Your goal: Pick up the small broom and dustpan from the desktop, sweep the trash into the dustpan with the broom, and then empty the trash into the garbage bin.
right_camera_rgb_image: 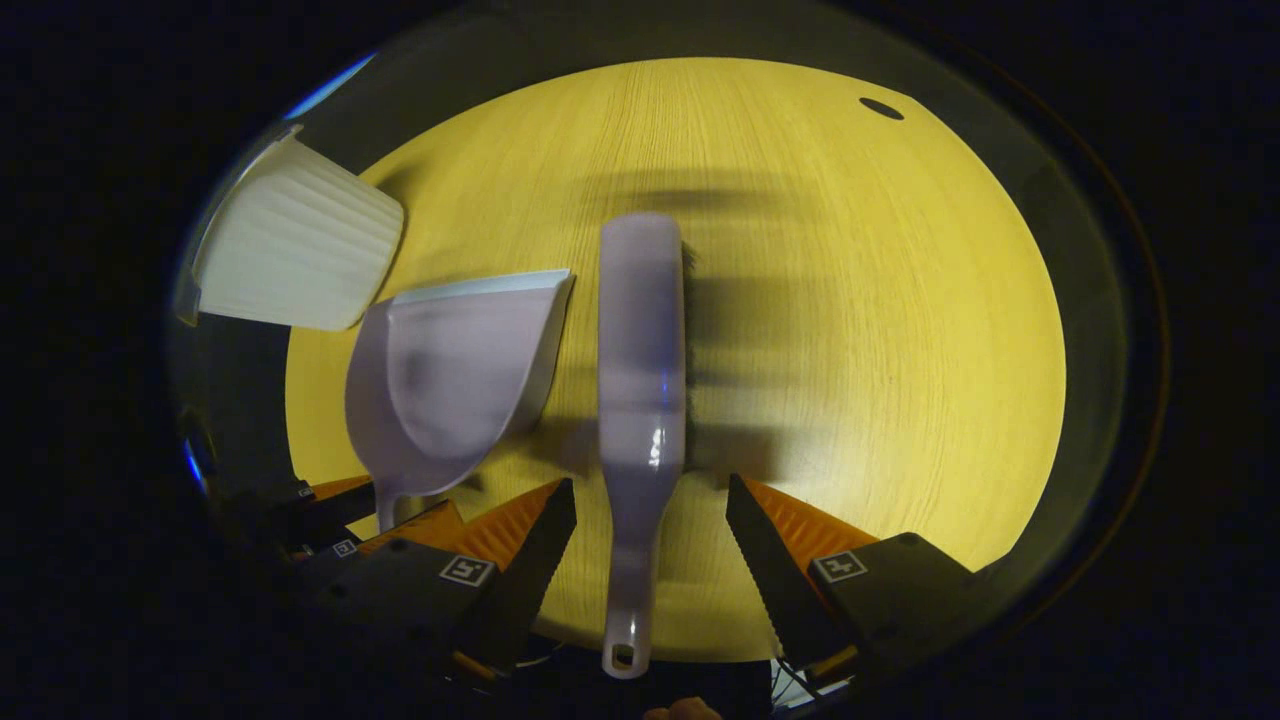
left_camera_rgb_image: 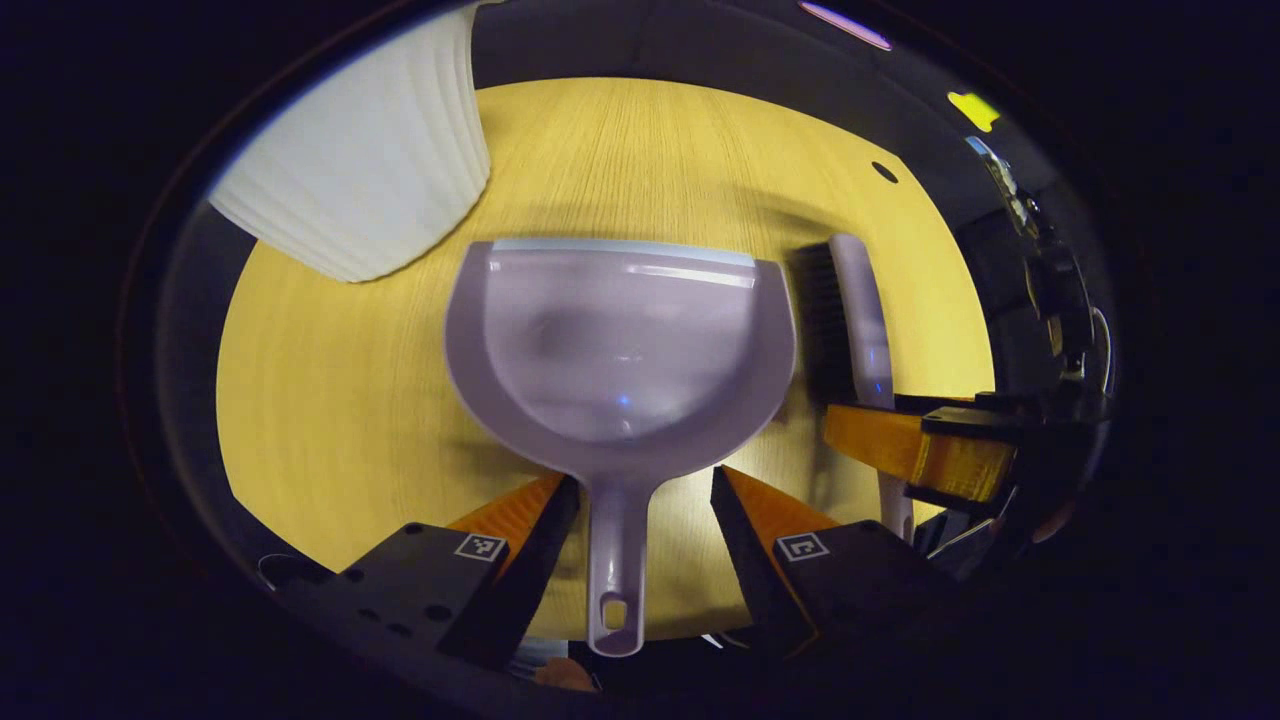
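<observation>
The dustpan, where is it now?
In the left gripper view the dustpan lies on the desktop, handle between the open left gripper, broom beside it.

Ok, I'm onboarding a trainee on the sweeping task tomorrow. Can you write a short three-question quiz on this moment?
1. True or false: the left gripper is already shut on the dustpan handle.
2. Which item's handle lies between the open fingers of the right gripper?
A. the dustpan
B. the broom
C. the white ribbed bin
3. Fill in: both tools lie flat on the yellow wooden ____.

Key:
1. False. Its fingers stand open on either side of the handle.
2. B.
3. Desktop.
</observation>
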Motion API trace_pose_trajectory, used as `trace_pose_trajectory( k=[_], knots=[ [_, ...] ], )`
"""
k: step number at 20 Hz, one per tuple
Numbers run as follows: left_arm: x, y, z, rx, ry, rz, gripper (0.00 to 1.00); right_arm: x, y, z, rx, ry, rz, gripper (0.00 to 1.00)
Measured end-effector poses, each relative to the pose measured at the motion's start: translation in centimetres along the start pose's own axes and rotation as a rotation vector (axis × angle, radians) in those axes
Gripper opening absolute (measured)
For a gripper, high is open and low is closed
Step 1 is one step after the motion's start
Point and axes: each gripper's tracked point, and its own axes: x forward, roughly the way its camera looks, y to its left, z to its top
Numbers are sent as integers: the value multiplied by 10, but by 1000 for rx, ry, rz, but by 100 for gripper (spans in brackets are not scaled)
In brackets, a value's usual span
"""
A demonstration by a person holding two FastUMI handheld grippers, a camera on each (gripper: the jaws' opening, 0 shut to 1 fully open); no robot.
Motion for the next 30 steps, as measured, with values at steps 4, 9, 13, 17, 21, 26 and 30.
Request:
trace_pose_trajectory(
  k=[4, 9, 13, 17, 21, 26, 30],
  knots=[
    [-64, -4, 1, -8, -175, -49, 81, -67, 2, 7, 45, -208, 15, 99],
    [-175, 1, -2, -1, -668, -55, 81, -217, 23, 13, 274, -769, 154, 89],
    [-258, 6, -25, 74, -1033, -16, 80, -311, 32, -11, 187, -1087, 110, 97],
    [-298, 1, -58, 128, -1134, -43, 80, -379, 69, -40, -36, -1330, 58, 98],
    [-305, -1, -70, 163, -1169, -24, 80, -417, 101, -64, -198, -1481, 4, 97],
    [-313, -3, -93, 168, -1177, -5, 79, -423, 111, -73, -246, -1519, -37, 96],
    [-310, 4, -95, 136, -1177, 16, 79, -429, 115, -80, -281, -1559, -69, 96]
  ],
)
